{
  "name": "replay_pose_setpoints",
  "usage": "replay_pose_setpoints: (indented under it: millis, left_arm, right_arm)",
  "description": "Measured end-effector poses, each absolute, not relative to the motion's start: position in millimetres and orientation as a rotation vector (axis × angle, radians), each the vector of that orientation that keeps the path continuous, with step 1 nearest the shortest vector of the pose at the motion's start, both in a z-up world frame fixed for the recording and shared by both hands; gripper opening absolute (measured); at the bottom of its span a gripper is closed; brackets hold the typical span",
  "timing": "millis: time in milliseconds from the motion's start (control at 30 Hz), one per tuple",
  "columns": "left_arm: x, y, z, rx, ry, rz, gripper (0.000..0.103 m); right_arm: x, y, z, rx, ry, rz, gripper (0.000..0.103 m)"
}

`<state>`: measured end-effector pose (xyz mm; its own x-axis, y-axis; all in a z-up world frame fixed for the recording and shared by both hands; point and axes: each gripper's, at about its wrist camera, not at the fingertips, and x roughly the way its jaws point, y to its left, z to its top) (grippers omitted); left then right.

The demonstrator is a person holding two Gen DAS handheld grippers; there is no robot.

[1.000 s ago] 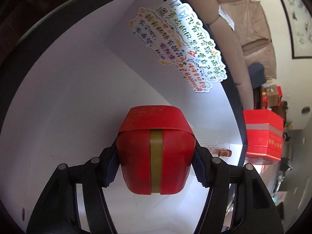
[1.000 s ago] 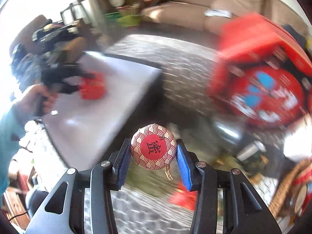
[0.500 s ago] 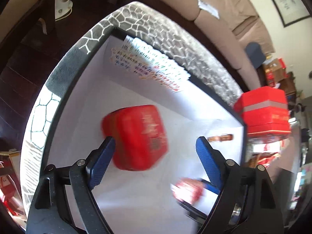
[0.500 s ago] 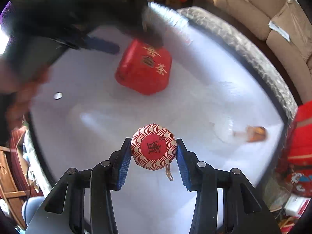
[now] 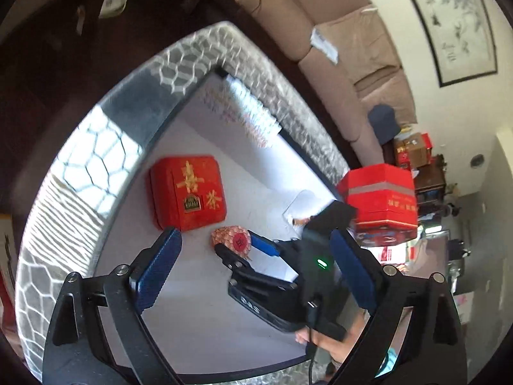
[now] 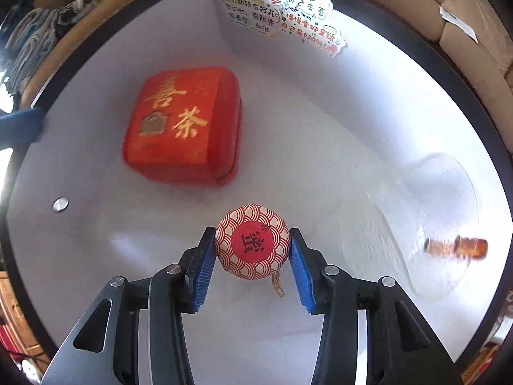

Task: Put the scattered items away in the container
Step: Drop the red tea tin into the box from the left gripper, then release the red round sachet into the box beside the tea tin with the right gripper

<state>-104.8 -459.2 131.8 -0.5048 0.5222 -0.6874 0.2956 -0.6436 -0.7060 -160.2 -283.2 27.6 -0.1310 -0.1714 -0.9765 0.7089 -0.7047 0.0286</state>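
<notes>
A red tin (image 5: 187, 192) with gold characters lies flat on the white floor of the container (image 5: 208, 304); it also shows in the right wrist view (image 6: 182, 125). My left gripper (image 5: 256, 269) is open and empty, raised above the container. My right gripper (image 6: 251, 256) is shut on a round red-and-white patterned ball (image 6: 252, 241) and holds it low inside the container (image 6: 320, 112), near the tin. The ball (image 5: 232, 240) and right gripper (image 5: 243, 250) also show in the left wrist view.
A clear plastic bag with a small brown bottle (image 6: 457, 247) lies at the container's right side. A sticker with coloured writing (image 6: 279, 6) is on the far wall. A red gift box (image 5: 381, 199) stands outside, beyond the patterned rim (image 5: 96, 160). A sofa (image 5: 320, 32) is behind.
My left gripper let go of the red tin, which now lies flat in the container, and pulled up and back. My right gripper moved over and down into the container with the ball.
</notes>
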Motion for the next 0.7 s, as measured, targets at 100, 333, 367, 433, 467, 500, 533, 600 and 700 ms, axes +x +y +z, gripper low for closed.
replay_pose_setpoints:
  millis: [100,333,367,433,467,500,533,600,700]
  left_arm:
    - [-97.4,-470.5,136.4,-1.426,-1.303,2.273,0.094]
    - [-86.9,-490.6,130.9,-1.369,-1.406,2.266,0.095]
    - [-86.3,-491.4,127.6,-1.369,-1.415,2.261,0.095]
    - [-86.1,-492.0,119.3,-1.379,-1.440,2.238,0.095]
    - [-86.3,-490.6,116.1,-1.384,-1.448,2.228,0.096]
    - [-86.9,-488.7,113.1,-1.383,-1.455,2.220,0.096]
    - [-89.1,-485.1,109.9,-1.385,-1.460,2.208,0.096]
    - [-94.6,-475.0,108.1,-1.415,-1.417,2.231,0.097]
    - [-105.9,-459.8,108.8,-1.437,-1.373,2.230,0.098]
  right_arm:
    - [-165.7,-295.2,26.5,1.508,0.670,-1.921,0.045]
    - [-165.8,-315.6,40.2,1.376,0.857,-1.998,0.046]
    - [-164.5,-313.4,47.2,1.364,0.831,-1.998,0.046]
    - [-162.7,-305.1,62.9,1.367,0.738,-1.975,0.047]
    - [-161.3,-298.8,73.0,1.361,0.700,-1.975,0.047]
    - [-159.4,-290.6,84.4,1.345,0.668,-1.982,0.047]
    - [-155.5,-285.1,95.3,1.326,0.639,-1.993,0.047]
    - [-151.7,-269.2,118.2,1.288,0.573,-2.016,0.047]
    - [-153.9,-229.2,143.5,1.268,0.496,-2.030,0.047]
